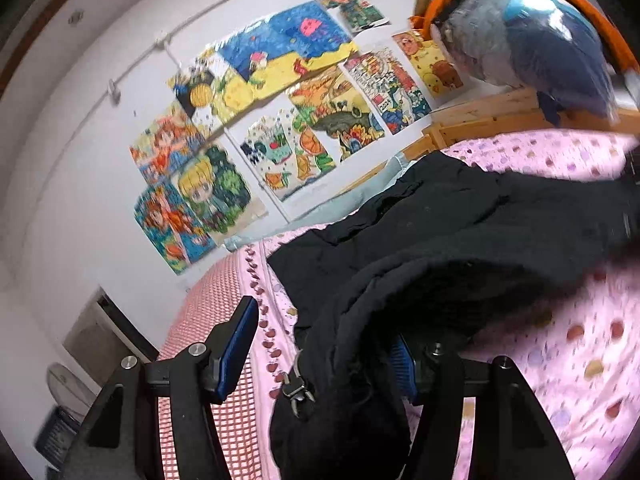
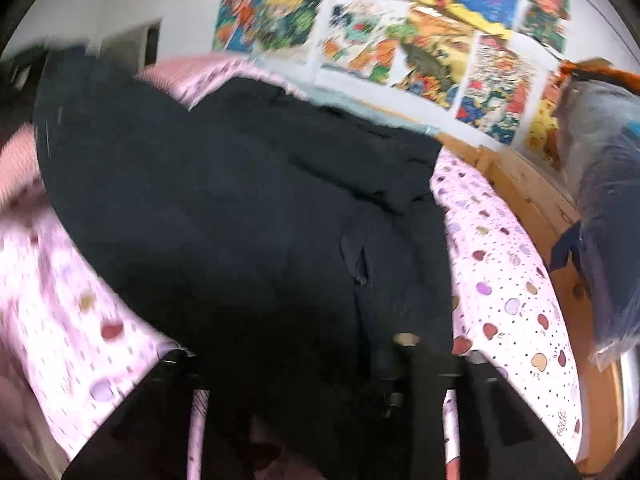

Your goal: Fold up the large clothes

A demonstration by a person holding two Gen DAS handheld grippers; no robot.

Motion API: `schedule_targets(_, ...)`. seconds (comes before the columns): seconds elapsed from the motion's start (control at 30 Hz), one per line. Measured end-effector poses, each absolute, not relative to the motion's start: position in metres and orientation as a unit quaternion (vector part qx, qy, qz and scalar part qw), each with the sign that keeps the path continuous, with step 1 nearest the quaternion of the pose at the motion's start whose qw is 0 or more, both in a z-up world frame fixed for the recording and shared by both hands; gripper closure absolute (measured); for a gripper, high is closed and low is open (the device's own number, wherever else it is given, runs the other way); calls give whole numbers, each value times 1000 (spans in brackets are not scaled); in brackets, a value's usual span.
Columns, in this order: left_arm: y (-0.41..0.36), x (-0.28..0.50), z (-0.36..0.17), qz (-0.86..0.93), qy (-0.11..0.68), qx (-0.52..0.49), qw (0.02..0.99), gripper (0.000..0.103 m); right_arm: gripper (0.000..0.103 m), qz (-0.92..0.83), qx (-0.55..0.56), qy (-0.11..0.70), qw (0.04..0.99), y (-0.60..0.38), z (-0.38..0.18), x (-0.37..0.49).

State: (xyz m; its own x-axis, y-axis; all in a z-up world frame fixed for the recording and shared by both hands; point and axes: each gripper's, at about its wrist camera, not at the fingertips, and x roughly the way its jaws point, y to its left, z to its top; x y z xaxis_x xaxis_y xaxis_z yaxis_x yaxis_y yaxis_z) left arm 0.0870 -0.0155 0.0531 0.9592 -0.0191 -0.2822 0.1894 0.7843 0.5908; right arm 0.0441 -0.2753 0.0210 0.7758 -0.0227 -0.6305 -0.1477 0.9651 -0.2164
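Observation:
A large black garment [image 1: 440, 220] lies crumpled across the pink apple-print bed sheet [image 1: 580, 340]. One end of it drapes over the right finger of my left gripper [image 1: 320, 356], and a metal clip [image 1: 296, 388] hangs from that end. The left blue pad [image 1: 236, 344] stands free of the cloth, so this gripper is open. In the right wrist view the black garment [image 2: 240, 200] runs up from the sheet [image 2: 500, 260] and bunches over my right gripper [image 2: 320, 380]. Its jaws stand close together on the cloth, and the pads are hidden.
A wooden bed frame [image 1: 480, 116] [image 2: 532, 196] edges the far side. A blue stuffed bundle in clear plastic [image 1: 540, 48] [image 2: 608, 200] rests on it. Colourful drawings [image 1: 280, 100] [image 2: 400, 40] cover the white wall. A red-checked cover [image 1: 208, 300] lies at the bed's left end.

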Motion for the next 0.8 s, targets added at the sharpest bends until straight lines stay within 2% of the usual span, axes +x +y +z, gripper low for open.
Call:
schedule_targets(0.13, -16, 56, 27, -39, 101, 363, 925, 45, 85, 21, -109, 319, 941, -280, 32, 41)
schedule_targets(0.3, -15, 32, 3, -44, 108, 369, 922, 48, 88, 19, -101, 323, 941, -280, 33, 42)
schedule_targets(0.43, -14, 26, -5, -60, 122, 373, 918, 65, 90, 18, -111, 325, 939, -278, 31, 52)
schedule_targets(0.5, -15, 24, -5, -73, 125, 376, 915, 85, 93, 19, -107, 319, 942, -278, 33, 50)
schedule_targets(0.63, -13, 23, -1, -78, 125, 373, 916, 90, 94, 13, -101, 285, 953, -275, 41, 41)
schedule_targets(0.8, 2, 20, 30, -89, 97, 327, 936, 94, 95, 0, -70, 237, 969, -273, 62, 30)
